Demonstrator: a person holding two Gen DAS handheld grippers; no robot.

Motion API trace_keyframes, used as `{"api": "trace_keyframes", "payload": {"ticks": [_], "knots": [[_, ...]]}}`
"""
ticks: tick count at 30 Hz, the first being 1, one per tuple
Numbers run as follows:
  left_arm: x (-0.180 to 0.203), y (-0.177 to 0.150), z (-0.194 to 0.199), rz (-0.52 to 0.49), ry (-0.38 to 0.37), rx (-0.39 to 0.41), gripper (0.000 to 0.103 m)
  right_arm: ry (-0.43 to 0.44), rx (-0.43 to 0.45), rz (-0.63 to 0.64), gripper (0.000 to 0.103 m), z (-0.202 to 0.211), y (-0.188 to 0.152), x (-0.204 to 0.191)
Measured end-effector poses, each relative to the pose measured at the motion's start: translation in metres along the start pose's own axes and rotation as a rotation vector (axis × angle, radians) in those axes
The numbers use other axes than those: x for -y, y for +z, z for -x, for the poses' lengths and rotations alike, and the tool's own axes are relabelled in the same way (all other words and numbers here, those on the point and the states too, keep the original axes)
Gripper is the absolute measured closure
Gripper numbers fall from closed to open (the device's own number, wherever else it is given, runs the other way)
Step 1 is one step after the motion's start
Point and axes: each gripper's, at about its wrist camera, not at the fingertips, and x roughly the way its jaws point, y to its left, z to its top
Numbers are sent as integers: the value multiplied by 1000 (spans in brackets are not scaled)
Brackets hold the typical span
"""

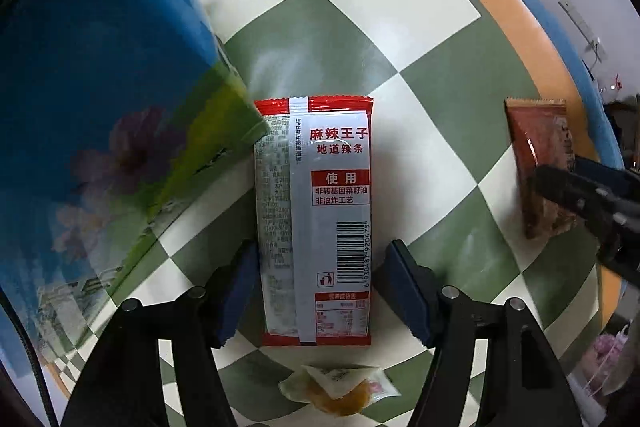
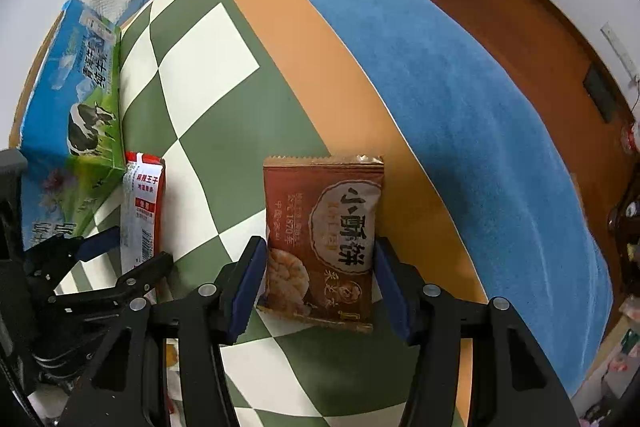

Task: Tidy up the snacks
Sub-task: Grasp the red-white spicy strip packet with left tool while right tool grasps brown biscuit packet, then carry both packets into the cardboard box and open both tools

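A red and white spicy-strip packet [image 1: 332, 187] lies back side up on the checked mat, lengthwise between the fingers of my left gripper [image 1: 320, 247]. The left pad sits at the packet's edge and a narrow gap shows at the right pad, so the jaws are open. A brown biscuit packet [image 2: 320, 211] stands between the pads of my right gripper [image 2: 319, 243], which press on both its sides. The left wrist view shows the brown packet [image 1: 536, 147] at the far right under the right gripper [image 1: 560, 187]. In the right wrist view the left gripper [image 2: 136, 247] straddles the red packet [image 2: 144, 203].
A blue and green milk carton box [image 1: 100, 87] [image 2: 68, 107] lies left of the red packet and overlaps its top corner. A small clear pouch with an orange snack [image 1: 340, 391] lies just below the packet. The green-white mat [image 2: 200, 67] has an orange border, then blue cloth [image 2: 460, 107].
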Motion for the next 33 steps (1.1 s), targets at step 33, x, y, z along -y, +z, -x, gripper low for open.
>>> {"api": "trace_keyframes", "payload": {"ticks": [33], "knots": [[-154, -152, -16, 585, -183, -66, 40, -24, -104, 244, 41, -21, -51, -90]]}}
